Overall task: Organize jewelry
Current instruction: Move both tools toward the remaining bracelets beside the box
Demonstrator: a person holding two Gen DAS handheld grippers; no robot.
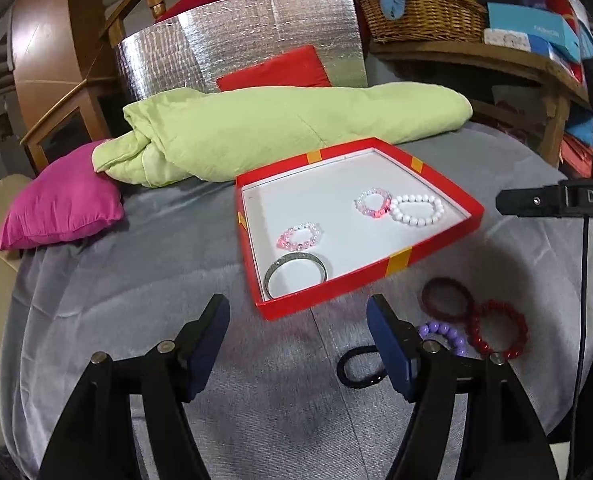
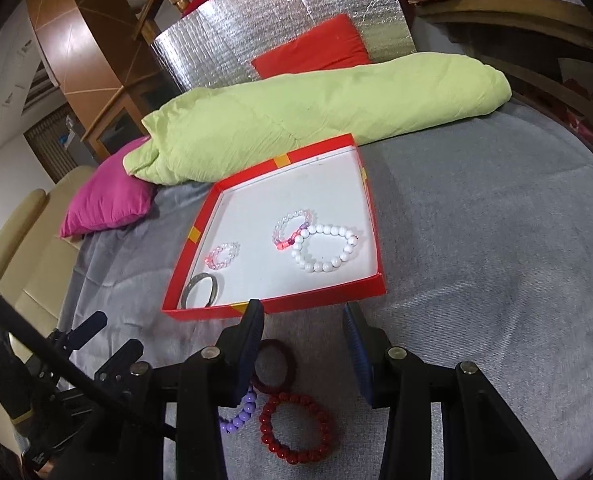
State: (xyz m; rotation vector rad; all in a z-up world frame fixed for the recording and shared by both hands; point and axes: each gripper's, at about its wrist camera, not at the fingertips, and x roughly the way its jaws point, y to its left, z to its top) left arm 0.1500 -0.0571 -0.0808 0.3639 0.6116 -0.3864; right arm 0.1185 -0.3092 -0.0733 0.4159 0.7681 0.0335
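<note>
only the left wrist view shows a glossy black ring (image 1: 356,368) on the grey fabric tabletop (image 1: 136,300) near round-beaded bracelets, four more lie in the red cardboard box (image 1: 436,236), and both grippers' jaws gape empty.

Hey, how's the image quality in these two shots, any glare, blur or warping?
Left wrist view: strong fisheye bending, dark corners, glare on the silver foil panel, right edge smeared. Right wrist view: same warping, foil glare again, white beaded bracelet sharp, the open claw casting a soft shadow on the grey cloth.
</note>
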